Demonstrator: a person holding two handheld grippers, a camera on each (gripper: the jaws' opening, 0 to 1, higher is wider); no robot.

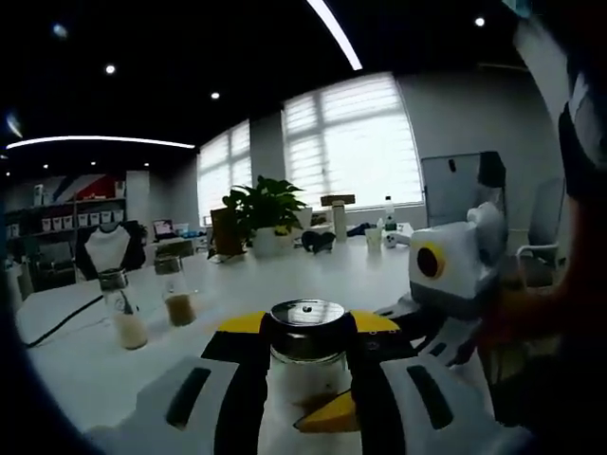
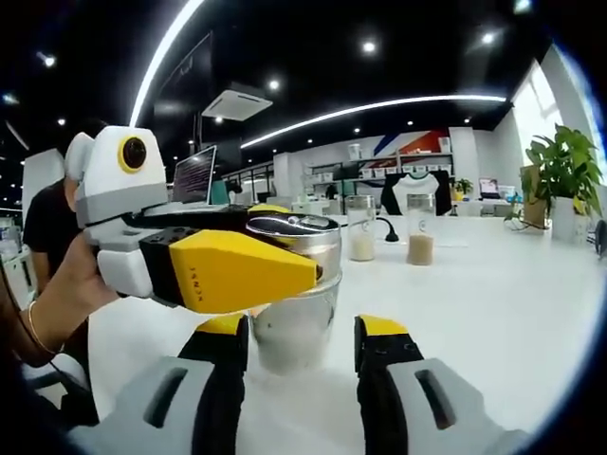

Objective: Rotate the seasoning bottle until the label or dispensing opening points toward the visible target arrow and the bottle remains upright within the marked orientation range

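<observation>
We're low over the white table [image 1: 85,360], and in the left gripper view our left gripper [image 1: 308,374] has its yellow-tipped jaws clamped around the seasoning bottle [image 1: 305,355], gripping it just under the dark lid [image 1: 307,316]. The bottle stands upright at six o'clock in that view, some brownish seasoning visible at the bottom of the glass. That high grip looks chosen to give us a turning hold while the base stays on the table. Out at nine o'clock, two other jars [image 1: 128,308] stand well apart from the action, and a potted plant [image 1: 261,213] sits far back near eleven.

Swinging to the right gripper view: the same bottle sits dead centre, with the left gripper reaching in from nine o'clock, a hand [image 2: 57,294] behind it. Our right gripper [image 2: 302,365] has its jaws spread, one either side of the bottle's lower body and apart from the glass, gripping nothing. We read that as a standby, ready to steady the base if the bottle tips during the turn.

We can't make out any target arrow or label from here, so how far round the bottle must go is unclear.
</observation>
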